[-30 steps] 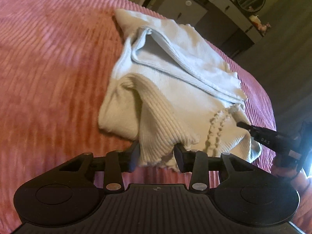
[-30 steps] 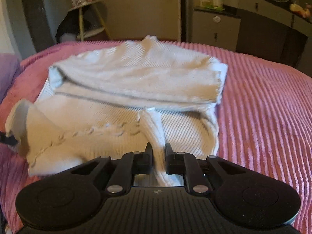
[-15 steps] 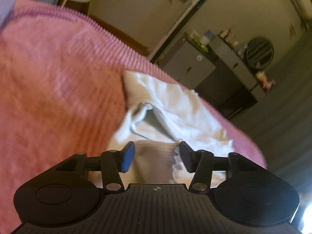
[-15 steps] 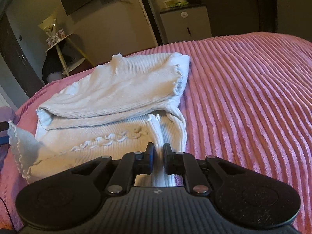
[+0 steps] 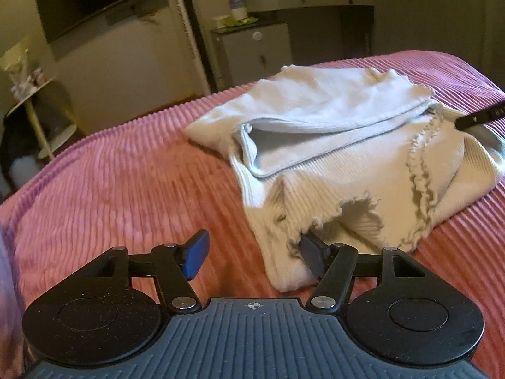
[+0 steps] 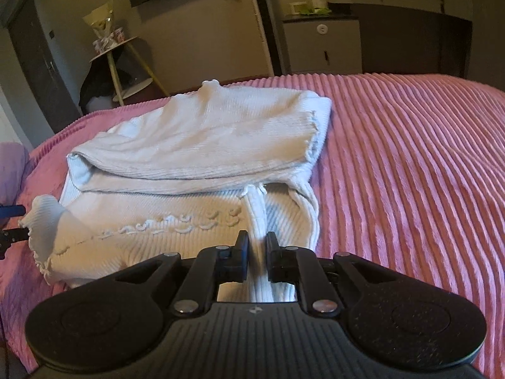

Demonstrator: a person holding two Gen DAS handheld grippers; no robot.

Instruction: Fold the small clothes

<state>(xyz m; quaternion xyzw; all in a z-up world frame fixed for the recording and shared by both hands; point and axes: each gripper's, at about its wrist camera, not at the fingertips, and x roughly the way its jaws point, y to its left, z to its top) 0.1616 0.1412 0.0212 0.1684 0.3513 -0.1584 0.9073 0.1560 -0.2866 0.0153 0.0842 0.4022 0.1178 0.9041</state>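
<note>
A white ribbed knit top (image 5: 347, 145) lies partly folded on the pink ribbed bedspread (image 5: 126, 189). My left gripper (image 5: 254, 252) is at the top's near left corner with its jaws opening. The frilled sleeve cuff (image 5: 344, 208) rests against the right finger, and only bedspread shows between the pads. My right gripper (image 6: 257, 246) is shut on a narrow fold of the top (image 6: 202, 145) at its near edge. The right gripper's tip (image 5: 479, 117) shows at the right edge of the left wrist view. The left gripper's blue pad (image 6: 12, 211) shows beside the cuff at the far left of the right wrist view.
A purple pillow (image 6: 11, 164) lies at the left of the bed. Beyond the bed's far edge stand a small round side table (image 6: 123, 50), a grey cabinet (image 6: 322, 44) and a dark dresser (image 6: 410, 31). Bare bedspread (image 6: 410, 173) stretches to the right of the top.
My left gripper has let go of the sleeve cuff and spread its jaws, and its view has rolled upright. My right gripper keeps its hold on the fold.
</note>
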